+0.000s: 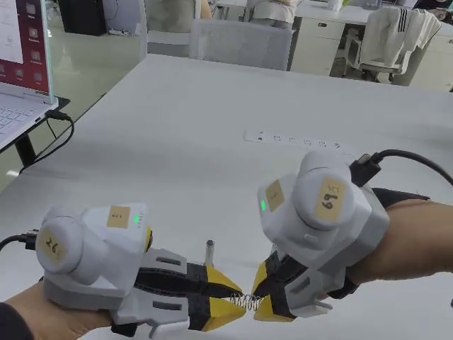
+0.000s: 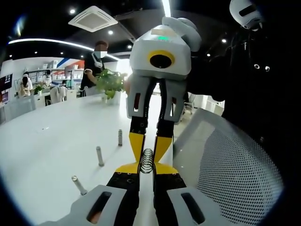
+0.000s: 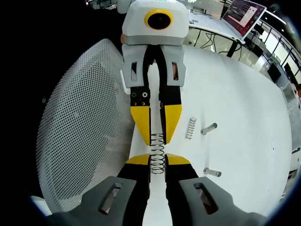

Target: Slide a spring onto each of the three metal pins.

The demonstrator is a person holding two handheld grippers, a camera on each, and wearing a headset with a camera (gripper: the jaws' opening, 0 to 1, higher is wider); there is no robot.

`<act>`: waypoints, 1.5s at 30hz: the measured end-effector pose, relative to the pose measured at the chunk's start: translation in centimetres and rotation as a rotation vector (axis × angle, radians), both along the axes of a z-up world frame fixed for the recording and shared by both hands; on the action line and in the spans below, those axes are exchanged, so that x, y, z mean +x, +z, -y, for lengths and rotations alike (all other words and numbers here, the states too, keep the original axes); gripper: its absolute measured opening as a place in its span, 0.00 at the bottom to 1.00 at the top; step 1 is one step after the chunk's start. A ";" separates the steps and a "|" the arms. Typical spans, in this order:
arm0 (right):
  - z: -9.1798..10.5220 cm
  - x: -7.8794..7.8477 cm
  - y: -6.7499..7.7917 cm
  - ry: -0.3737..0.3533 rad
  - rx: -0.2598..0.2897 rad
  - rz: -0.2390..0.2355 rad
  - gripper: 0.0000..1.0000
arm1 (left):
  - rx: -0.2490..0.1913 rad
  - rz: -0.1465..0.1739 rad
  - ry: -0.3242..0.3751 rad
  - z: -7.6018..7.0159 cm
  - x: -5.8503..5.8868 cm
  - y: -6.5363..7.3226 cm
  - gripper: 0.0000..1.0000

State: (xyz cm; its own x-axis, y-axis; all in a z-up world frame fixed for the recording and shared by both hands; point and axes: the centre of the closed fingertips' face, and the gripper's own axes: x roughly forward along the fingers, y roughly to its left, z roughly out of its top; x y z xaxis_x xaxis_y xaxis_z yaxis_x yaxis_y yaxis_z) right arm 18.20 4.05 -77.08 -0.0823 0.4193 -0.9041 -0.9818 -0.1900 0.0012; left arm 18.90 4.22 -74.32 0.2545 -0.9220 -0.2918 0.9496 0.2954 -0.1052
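Left claw (image 2: 146, 167) and right claw (image 3: 158, 161) both gripped one spring (image 1: 247, 302). Judged one should release before threading the metal pin (image 1: 209, 251) at 11 o'clock.

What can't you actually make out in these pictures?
- Head view: the left gripper and right gripper cover the table beside one pin, hiding the other pins.
- Left gripper view: the far spring is too small to tell whether a pin is inside.
- Right gripper view: the ends of the held spring are buried between jaws.
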 end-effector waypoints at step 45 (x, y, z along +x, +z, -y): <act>-0.9 0.4 2.3 -0.056 0.078 -0.011 0.10 | -0.009 0.028 0.012 -0.3 0.4 0.2 0.01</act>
State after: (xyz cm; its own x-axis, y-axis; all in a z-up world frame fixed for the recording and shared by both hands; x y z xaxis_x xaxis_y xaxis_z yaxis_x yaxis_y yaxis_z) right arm 18.55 4.92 -74.73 -0.0665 0.4923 -0.8679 -0.9909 -0.1348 -0.0006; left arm 19.26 4.53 -74.16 0.2735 -0.9215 -0.2759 0.9486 0.3059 -0.0810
